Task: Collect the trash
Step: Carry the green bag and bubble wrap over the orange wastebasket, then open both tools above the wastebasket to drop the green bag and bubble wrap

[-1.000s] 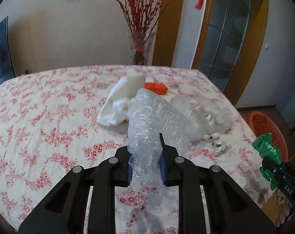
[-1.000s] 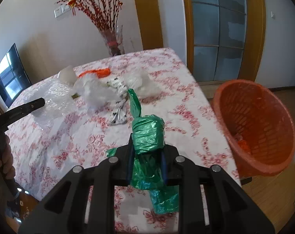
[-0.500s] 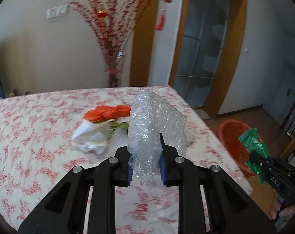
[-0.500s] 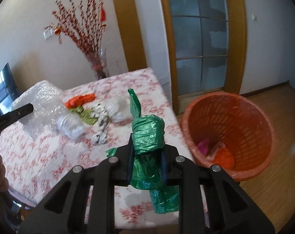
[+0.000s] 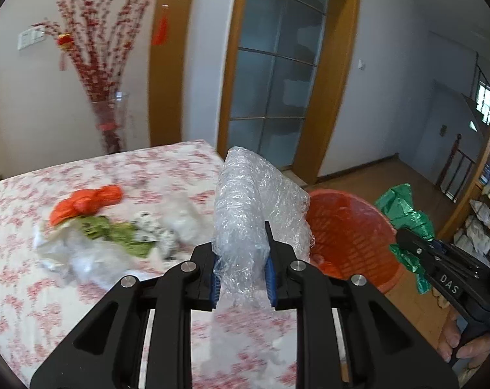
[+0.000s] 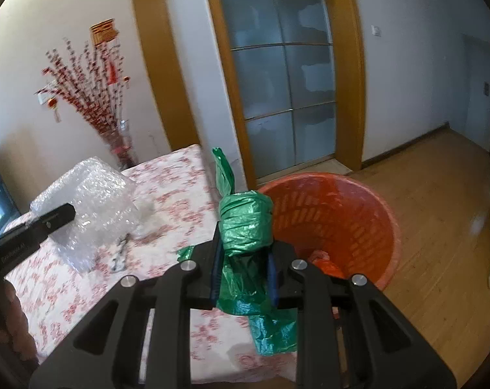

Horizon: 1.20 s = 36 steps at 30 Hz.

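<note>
Jaws of your left gripper point(image 5: 241, 269) are clamped on the bubble wrap point(image 5: 251, 207), held above the table point(image 5: 24, 295) edge. Leftover scraps point(image 5: 95, 227) lie on the floral cloth. Your right gripper point(image 6: 245, 269) pinches the green plastic bag point(image 6: 245, 223) just beside the orange basket point(image 6: 348, 214) on the floor.

Daylight is falling across white walls point(image 6: 407, 64); a frosted glass door point(image 6: 283, 97) in a wooden frame is standing at twelve o'clock, wood floor point(image 6: 439, 227) spreading toward three o'clock.
</note>
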{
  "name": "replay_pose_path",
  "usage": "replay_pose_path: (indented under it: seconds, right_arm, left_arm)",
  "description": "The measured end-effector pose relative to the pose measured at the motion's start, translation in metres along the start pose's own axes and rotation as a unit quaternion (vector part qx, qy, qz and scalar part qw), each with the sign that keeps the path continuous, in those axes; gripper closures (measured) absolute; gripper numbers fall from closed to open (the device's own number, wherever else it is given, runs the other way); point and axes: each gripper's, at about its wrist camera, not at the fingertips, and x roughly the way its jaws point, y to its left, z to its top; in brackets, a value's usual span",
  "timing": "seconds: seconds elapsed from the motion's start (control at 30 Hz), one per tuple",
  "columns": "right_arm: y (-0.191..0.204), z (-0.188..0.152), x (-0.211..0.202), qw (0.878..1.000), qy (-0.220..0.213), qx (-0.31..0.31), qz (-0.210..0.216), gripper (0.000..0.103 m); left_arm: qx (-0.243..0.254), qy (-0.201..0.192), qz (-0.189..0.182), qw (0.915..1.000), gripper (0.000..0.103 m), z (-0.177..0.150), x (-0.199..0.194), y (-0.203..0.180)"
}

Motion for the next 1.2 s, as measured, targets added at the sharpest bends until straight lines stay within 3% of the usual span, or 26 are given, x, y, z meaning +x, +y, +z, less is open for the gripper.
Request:
replay_pose_path:
  seconds: [0.57,1.03,1.07,1.13,1.2]
  right_arm:
    - [-0.064,0.011,0.029,0.998,0.001,0.052,-0.040,0.080]
    - [-0.094,0.021,0.069,0.995,0.011,0.086,-0.047,0.077]
    - [-0.096,0.022,0.072,0.995,0.012,0.089,-0.047,0.072]
    - [-0.097,0.024,0.077,0.994,0.010,0.095,-0.049,0.061]
    - [-0.097,0.024,0.081,0.994,0.010,0.095,-0.051,0.056]
  left_arm:
    - [0.032,0.046,-0.072,0.9958,0.082,0.003,0.071,-0.077]
    - [0.047,0.082,-0.096,0.9909,0.081,0.002,0.121,-0.109]
    - [0.046,0.085,-0.095,0.9909,0.078,0.001,0.124,-0.109]
    - [0.044,0.090,-0.095,0.9904,0.063,0.000,0.128,-0.109]
    - [0.043,0.089,-0.087,0.9912,0.050,-0.003,0.130,-0.108]
